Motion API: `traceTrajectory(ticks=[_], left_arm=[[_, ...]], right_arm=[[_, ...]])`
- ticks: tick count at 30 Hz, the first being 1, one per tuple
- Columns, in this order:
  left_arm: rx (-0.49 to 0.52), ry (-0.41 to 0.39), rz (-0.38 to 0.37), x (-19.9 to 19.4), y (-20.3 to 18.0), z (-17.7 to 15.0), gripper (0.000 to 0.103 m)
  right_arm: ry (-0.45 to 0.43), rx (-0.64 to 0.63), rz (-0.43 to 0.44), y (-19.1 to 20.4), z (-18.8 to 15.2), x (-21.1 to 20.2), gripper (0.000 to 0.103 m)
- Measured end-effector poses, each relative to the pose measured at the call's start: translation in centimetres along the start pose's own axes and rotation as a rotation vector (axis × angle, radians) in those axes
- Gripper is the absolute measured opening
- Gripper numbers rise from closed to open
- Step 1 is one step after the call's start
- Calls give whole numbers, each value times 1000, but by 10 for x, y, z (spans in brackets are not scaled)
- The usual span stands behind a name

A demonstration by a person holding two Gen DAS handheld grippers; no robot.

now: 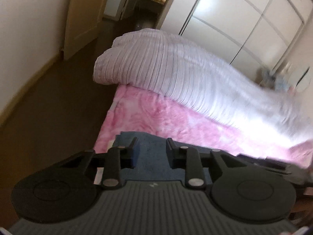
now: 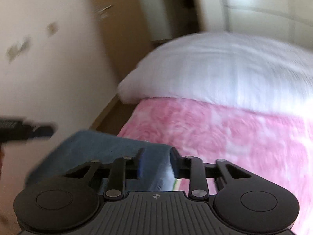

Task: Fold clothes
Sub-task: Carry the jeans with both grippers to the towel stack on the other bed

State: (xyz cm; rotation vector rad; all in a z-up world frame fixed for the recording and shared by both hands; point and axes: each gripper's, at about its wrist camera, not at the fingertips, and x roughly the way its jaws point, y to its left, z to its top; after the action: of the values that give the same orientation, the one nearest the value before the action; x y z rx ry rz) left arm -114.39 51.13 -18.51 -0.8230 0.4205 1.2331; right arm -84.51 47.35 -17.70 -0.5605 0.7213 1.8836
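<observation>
Your left gripper (image 1: pixel 149 148) and right gripper (image 2: pixel 156 156) hang released over the blue garment (image 2: pixel 109 145), low in frame; folding looks barely begun.

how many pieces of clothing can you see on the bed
1: a blue garment at the near edge of the pink blanket, lying between the open right tongs; the left view shows it between the left tongs. More may lie out of view.

Bed (image 1: pixel 176 125) — pink fluffy blanket as top surface. White ribbed duvet (image 1: pixel 166 66) bunched along bed's far side, overhanging its corner. Blue cloth (image 1: pixel 150 152) on blanket at bed's near edge — by floor-side corner.
</observation>
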Motion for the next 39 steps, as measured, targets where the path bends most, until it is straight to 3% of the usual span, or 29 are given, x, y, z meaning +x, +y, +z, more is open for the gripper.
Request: traceTrajectory(ticks=[2,3,5,10,13,16,22,24,27,30,33,34,37,39], left_arm=[[22,1,34,23,-1,-8,20],[28,1,39,32,3,-13,13],[31,-4,33,45,12,-21,8],[50,-10,7,52,27,-24,7],[102,8,87,41,24,-14,17],[75,38,148,-4,24,-16,19],[-25,86,198,-94,3,-74,25],[-24,100,195,-103,-9,-96,26],[-24,131,241,-90,-18,-126,31],[-71,136,282,-89,-21,-130,31],[-64,152,339,-105,-39,-122,32],[-61,154,355,-114,-46,-121,33],[-50,160,428,-144,-73,-123,41],[-33,169,479,-159,-92,-129,43]], right_arm=[[25,-43,-12,0,-12,23,24],[38,-62,-19,0,-18,35,24],[61,-48,-24,-7,-32,52,24],[93,-10,1,-14,-32,60,24],[104,12,8,-14,-20,37,24],[104,-2,72,-1,-21,-5,24],[134,-154,164,41,-67,-74,24],[142,-209,158,56,-85,-79,24],[227,-240,130,64,-108,-56,24],[307,-212,124,64,-114,-36,24],[310,-154,131,63,-100,-51,26],[317,-125,143,60,-98,-59,30],[310,-65,161,55,-96,-85,59],[297,-63,162,59,-97,-105,60]])
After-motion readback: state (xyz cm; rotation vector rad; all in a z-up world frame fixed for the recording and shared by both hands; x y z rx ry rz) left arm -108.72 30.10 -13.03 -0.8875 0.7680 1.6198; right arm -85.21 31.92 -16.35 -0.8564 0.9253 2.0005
